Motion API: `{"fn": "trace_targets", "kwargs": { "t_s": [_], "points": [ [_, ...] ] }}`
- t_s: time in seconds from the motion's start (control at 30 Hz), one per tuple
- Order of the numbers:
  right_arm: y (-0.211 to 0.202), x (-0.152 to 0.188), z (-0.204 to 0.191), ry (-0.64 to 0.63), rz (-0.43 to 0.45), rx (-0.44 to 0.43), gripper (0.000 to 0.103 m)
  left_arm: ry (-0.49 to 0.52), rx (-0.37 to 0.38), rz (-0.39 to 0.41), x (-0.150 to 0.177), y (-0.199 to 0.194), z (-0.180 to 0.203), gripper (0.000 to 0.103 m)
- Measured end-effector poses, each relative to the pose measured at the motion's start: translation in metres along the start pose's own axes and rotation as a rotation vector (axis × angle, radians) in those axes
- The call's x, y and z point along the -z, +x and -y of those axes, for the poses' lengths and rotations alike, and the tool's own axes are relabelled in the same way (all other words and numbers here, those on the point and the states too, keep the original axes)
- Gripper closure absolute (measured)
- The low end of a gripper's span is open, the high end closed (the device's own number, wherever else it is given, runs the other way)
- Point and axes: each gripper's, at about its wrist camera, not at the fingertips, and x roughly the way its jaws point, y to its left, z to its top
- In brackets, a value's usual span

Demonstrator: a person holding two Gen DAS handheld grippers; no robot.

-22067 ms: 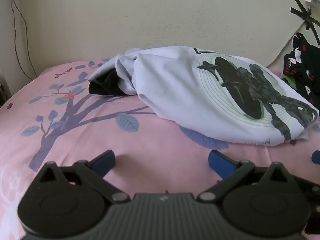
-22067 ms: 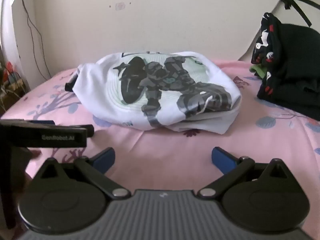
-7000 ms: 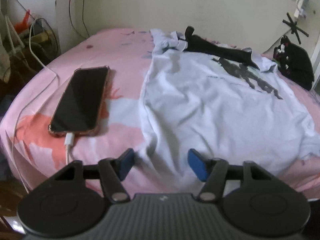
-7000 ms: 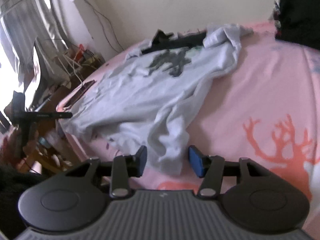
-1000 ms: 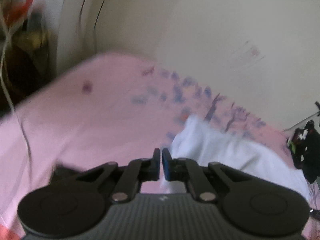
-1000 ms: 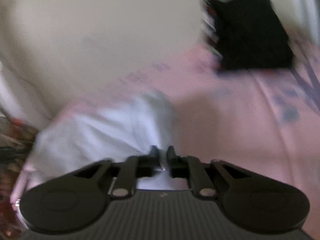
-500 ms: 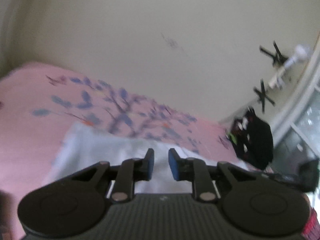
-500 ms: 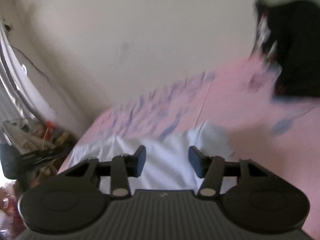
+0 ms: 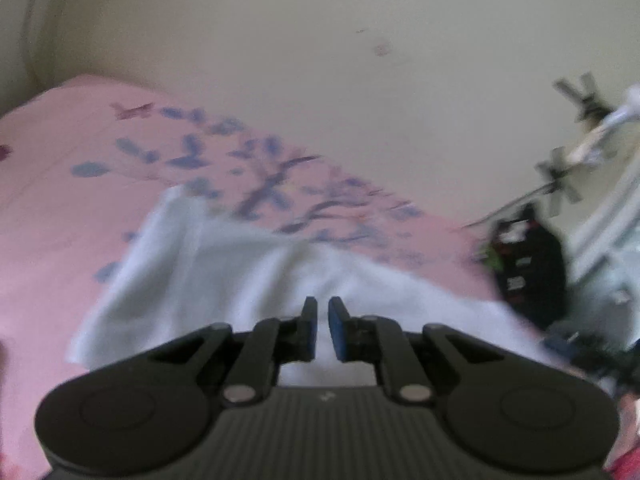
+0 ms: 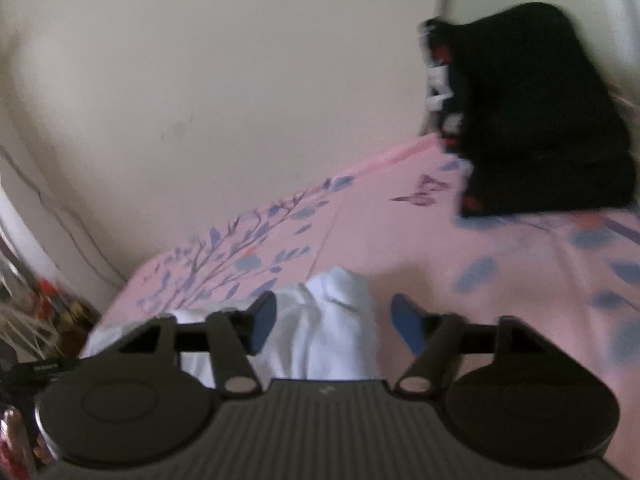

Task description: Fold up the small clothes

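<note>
Left gripper [image 9: 322,328]: blue pads drawn nearly together with a thin gap showing between them; no cloth was seen in that gap, though the blur left it uncertain whether a thin edge was caught lower down. It hung over the near part of the white shirt [image 9: 224,268]. Right gripper [image 10: 334,326]: released, its blue pads well apart, standing either side of a bunched white corner of the shirt [image 10: 336,320] without closing on it. White shirt: lay on the pink bedsheet [image 9: 52,184], a broad pale panel with one corner reaching toward the blue branch print [image 9: 264,192] behind it; no printed figure showed on the upper face, so it appeared doubled over or face down. Pink bedsheet: extended past the shirt on all visible sides, to the cream wall [image 9: 320,60] behind. Black garment pile [image 10: 532,120]: sat to the right of the shirt, well apart from it, against the wall. Step in hand, by judgement: a first fold seemed laid and the tools were between grips. The next move would call for the right gripper to close on the bunched corner, the left to find the matching edge, and both to carry the cloth across evenly so the layers do not slip or crease. Both views were motion-blurred, so finer detail could not be listed.
</note>
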Motion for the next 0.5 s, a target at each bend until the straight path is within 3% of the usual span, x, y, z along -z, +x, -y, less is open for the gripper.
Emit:
{"fn": "trace_targets", "kwargs": {
  "t_s": [0.17, 0.27, 0.33, 0.4, 0.47, 0.5],
  "points": [
    [-0.001, 0.017, 0.030, 0.179, -0.103, -0.022, 0.036, 0.036, 0.162, -0.036, -0.001, 0.033, 0.048, 0.095],
    [0.006, 0.030, 0.035, 0.254, -0.132, -0.081, 0.038, 0.042, 0.201, -0.107, 0.011, 0.063, 0.065, 0.095],
    [0.006, 0.036, 0.027, 0.248, -0.126, -0.082, 0.040, 0.037, 0.178, -0.173, 0.023, 0.081, 0.065, 0.095],
    [0.012, 0.039, 0.021, 0.267, -0.137, -0.096, 0.049, 0.030, 0.129, -0.239, 0.038, 0.097, 0.059, 0.098],
    [0.023, 0.043, 0.020, 0.308, -0.180, -0.130, 0.072, 0.013, 0.144, -0.219, 0.045, 0.097, 0.051, 0.098],
    [0.027, 0.041, 0.017, 0.314, -0.191, -0.127, 0.072, 0.000, 0.146, -0.226, 0.044, 0.095, 0.048, 0.098]
  ]
}}
